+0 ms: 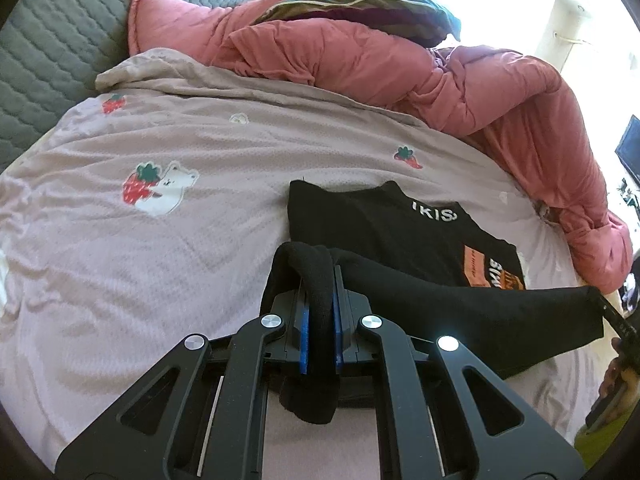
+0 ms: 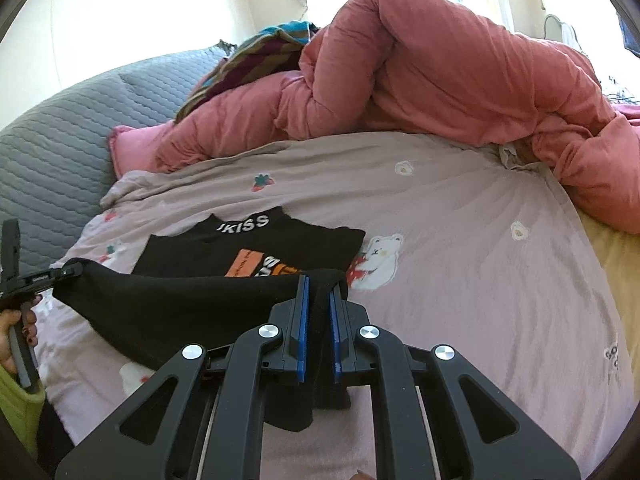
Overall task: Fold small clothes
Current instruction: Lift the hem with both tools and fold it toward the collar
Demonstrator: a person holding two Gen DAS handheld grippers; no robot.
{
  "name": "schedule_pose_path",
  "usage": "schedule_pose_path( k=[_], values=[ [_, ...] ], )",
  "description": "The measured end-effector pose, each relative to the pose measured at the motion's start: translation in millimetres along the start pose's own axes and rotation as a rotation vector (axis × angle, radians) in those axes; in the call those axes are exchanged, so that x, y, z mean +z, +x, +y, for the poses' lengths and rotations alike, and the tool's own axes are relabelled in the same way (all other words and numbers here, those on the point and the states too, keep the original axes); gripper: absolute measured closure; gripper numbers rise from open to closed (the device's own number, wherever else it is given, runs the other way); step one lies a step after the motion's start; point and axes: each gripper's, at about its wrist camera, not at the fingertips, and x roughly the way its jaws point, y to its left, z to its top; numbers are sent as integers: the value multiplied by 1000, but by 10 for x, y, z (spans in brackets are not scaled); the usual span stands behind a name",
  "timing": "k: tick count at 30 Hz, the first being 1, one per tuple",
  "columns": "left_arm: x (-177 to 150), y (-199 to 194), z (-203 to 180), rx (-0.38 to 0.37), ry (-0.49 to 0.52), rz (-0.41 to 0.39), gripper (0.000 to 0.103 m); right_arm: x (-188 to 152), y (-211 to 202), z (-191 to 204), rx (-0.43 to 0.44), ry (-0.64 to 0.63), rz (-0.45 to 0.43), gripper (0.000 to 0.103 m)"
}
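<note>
Black knit fills the left wrist view; the left gripper [image 1: 320,280] is clamped on a bunched corner of the black T-shirt [image 1: 380,232], whose lower part is lifted and stretched toward the right gripper [image 1: 612,312] at the picture's edge; the upper part, with white lettering and an orange print, lies flat on the mauve strawberry-print sheet [image 1: 160,240]; a pink duvet [image 1: 360,60] is heaped behind. Right wrist view: the right gripper [image 2: 318,292] is clamped on the shirt's [image 2: 248,248] other corner; the left gripper [image 2: 68,272], in a hand [image 2: 16,328], grips the far end; the sheet [image 2: 480,260] lies beneath.
</note>
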Motion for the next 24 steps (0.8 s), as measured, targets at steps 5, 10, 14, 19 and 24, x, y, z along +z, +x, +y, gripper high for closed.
schedule_pose_path(
  k=[5,10,14,19,24],
  values=[
    [106,222,-44,37,48,0,100,102,272,4,-50,-11,35,95],
    [177,433,-52,57,64,7,100,116,552,-46,-92,11,77,95],
    [201,613,-7,67,44,21,100,69,726,-67,-119,19,100,95],
    [202,795,-1,94,48,23,100,-13,898,-89,-167,10,132,95],
    [167,909,77,60,6,30,98,-75,1009,-69,-195,-6,166,89]
  ],
)
